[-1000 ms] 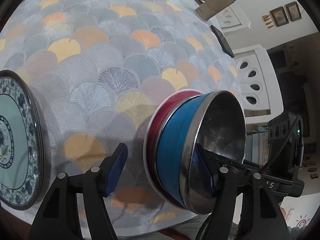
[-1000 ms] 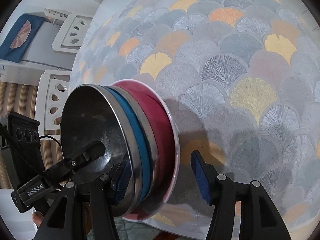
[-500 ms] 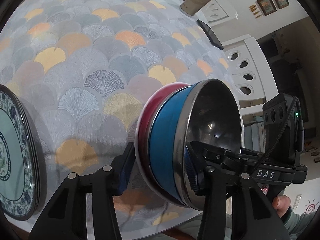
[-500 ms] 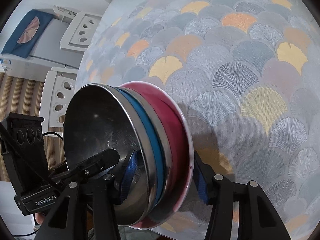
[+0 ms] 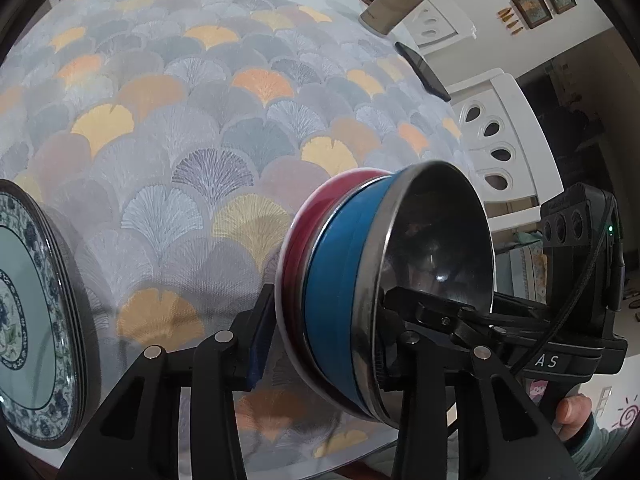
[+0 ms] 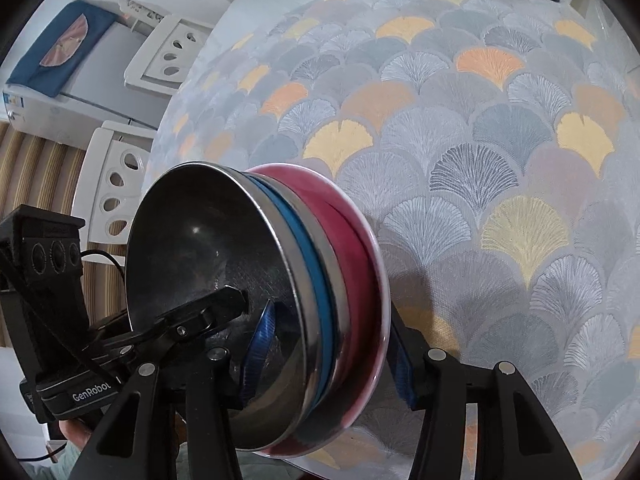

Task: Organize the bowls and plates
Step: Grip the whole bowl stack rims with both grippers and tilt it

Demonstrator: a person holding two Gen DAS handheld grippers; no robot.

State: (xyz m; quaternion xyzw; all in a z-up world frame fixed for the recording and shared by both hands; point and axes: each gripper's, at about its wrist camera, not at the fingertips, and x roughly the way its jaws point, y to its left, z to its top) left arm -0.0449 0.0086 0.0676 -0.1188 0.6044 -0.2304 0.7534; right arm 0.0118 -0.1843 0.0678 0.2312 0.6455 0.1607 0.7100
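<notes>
A stack of three nested bowls stands near the table's front edge: a red bowl [image 5: 316, 216] outermost, a blue bowl [image 5: 340, 280] in it, and a steel bowl [image 5: 436, 240] inside. My left gripper [image 5: 322, 340] is closing on the stack's near wall, one pad on the red bowl's outside and the other inside the steel bowl. From the opposite side my right gripper [image 6: 330, 360] is shut on the same stack [image 6: 344, 264], one pad inside the steel bowl [image 6: 200, 248]. A stack of blue-and-white patterned plates [image 5: 36, 320] lies at the left edge.
The tablecloth [image 5: 208, 128] has a fan pattern. Far across it stand a tan tumbler [image 5: 396, 4] and a black phone [image 5: 424, 68]. White chairs [image 5: 500, 136] flank the table, and two more chairs [image 6: 116, 184] show beyond its other side.
The left jaws have narrowed from well apart until both pads meet the bowl stack. The right jaws have also closed in on it. Both hands stay in place.
</notes>
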